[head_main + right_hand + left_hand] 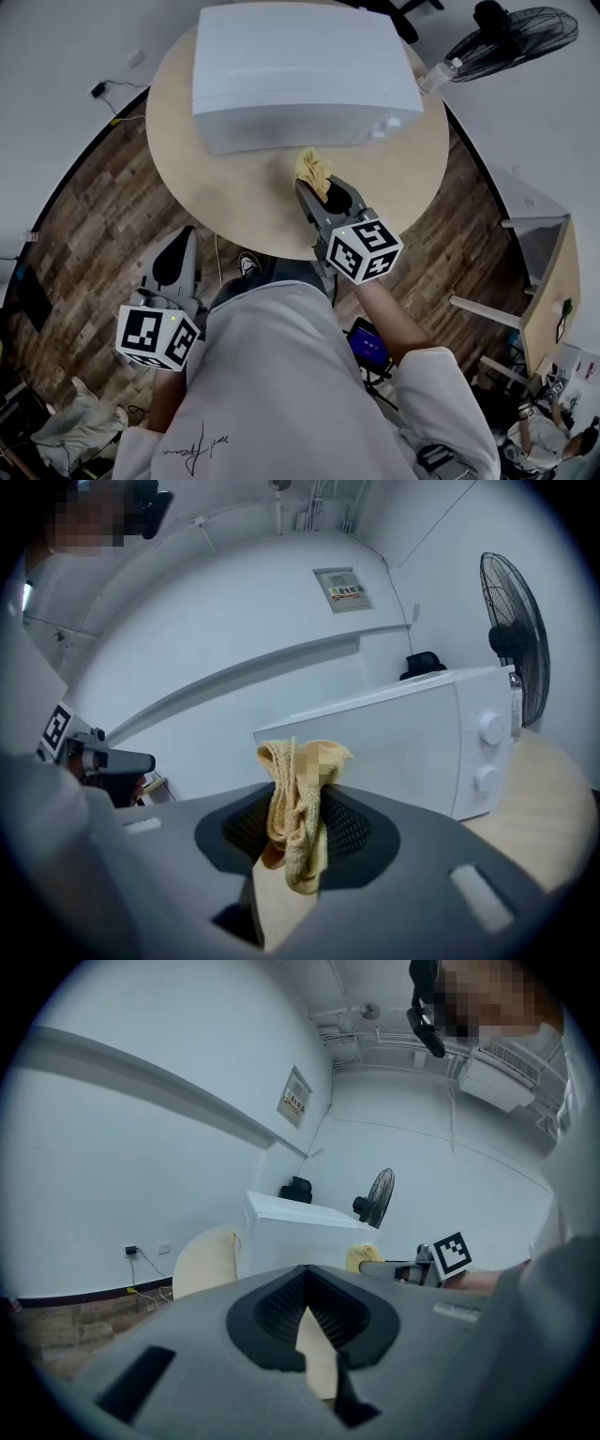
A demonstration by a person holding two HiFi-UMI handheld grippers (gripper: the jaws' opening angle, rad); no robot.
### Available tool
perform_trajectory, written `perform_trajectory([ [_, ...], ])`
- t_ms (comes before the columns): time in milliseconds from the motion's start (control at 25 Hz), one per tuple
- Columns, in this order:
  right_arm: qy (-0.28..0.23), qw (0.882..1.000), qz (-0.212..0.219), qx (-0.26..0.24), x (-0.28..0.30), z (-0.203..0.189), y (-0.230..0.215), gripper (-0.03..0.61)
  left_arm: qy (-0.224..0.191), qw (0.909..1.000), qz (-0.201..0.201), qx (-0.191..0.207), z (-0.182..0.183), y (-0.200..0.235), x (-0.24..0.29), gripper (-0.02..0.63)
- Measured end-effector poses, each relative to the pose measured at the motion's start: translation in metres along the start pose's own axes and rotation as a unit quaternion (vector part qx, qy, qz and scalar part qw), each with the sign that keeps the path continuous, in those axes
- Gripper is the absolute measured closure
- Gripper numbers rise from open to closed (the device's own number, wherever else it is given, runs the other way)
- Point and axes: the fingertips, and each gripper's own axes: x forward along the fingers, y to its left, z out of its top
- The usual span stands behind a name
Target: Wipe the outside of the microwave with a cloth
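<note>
The right gripper [323,195] reached out over the round tabletop [234,202], its fingers [361,834] closed on a yellow cloth [300,803]. The cloth was pinched near its middle, so a bunched end stood up past the fingertips and a twisted tail hung below them. That hold looked chosen so the soft wad, not the hard fingertips, would meet the surface. The microwave [412,747] stood just beyond the fingertips with its pale front towards them and its two knobs [487,728] off to the fingers' right. From the head view the cloth [314,172] lay close to the lower front edge of the microwave [300,75], though whether it touched could not be told. No wiping stroke seemed to be under way, and the task probably stood at its start, with the front the likely first face. The left gripper [178,242] hung low beside the person, short of the tabletop's rim and above the wooden floor [84,234]. Its fingers [272,1314] were drawn together with nothing between them, apparently parked clear of the work. A fan [511,635] stood behind the microwave, well beyond either pair of fingers.
</note>
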Motion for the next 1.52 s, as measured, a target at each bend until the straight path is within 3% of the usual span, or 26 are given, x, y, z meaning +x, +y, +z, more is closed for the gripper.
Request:
perform_trajectory([
  [720, -0.010, 0.998, -0.039, -0.039, -0.071, 0.016, -0.001, 0.445, 0.008, 0.9998, 0.002, 0.016, -0.003, -0.002, 0.008, 0.622],
  [1520, 0.001, 0.995, -0.092, -0.030, -0.094, 0.009, -0.019, 0.446, 0.007, 0.9998, 0.003, 0.019, 0.000, -0.003, 0.012, 0.623],
])
